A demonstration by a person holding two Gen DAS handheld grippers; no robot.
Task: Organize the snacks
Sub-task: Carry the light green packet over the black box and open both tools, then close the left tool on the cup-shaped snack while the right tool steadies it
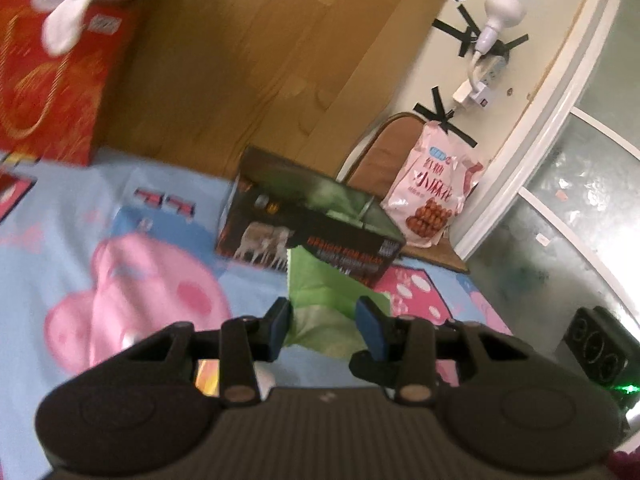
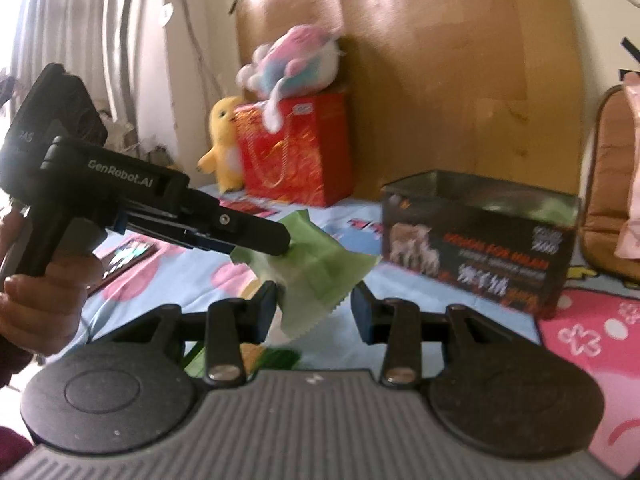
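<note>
The left hand-held gripper point(image 2: 276, 246), a black pistol-shaped tool held in a person's hand point(image 2: 44, 304), has its jaws pinched on one end of a thin green snack packet with a serrated edge point(image 2: 320, 276), which hangs clear of the bed below. In the left wrist view the packet point(image 1: 324, 300) sits between the blue-padded fingers point(image 1: 280, 324). The right hand-held gripper point(image 2: 314, 306) is at the packet's lower part; its left finger point(image 2: 266, 308) appears to touch the packet, while the right finger stands apart from it, so whether it grips the packet I cannot tell. Beneath lies a bed sheet printed with pink cartoon pigs on light blue point(image 1: 120, 288). Just beyond the packet, toward the far edge of the bed, stands an open-topped black cardboard box printed with pale animals and red lettering point(image 2: 476, 240). Past the box, by the wall, a pink snack bag with a picture of brown fried twists point(image 1: 432, 188) leans on a brown chair seat point(image 1: 384, 152). At the far left edge of the bed a red gift bag with gold pattern point(image 2: 296, 152) stands against a wooden headboard point(image 2: 460, 60), with a pastel plush toy point(image 2: 292, 60) on top and a yellow plush chick point(image 2: 222, 144) beside it.
</note>
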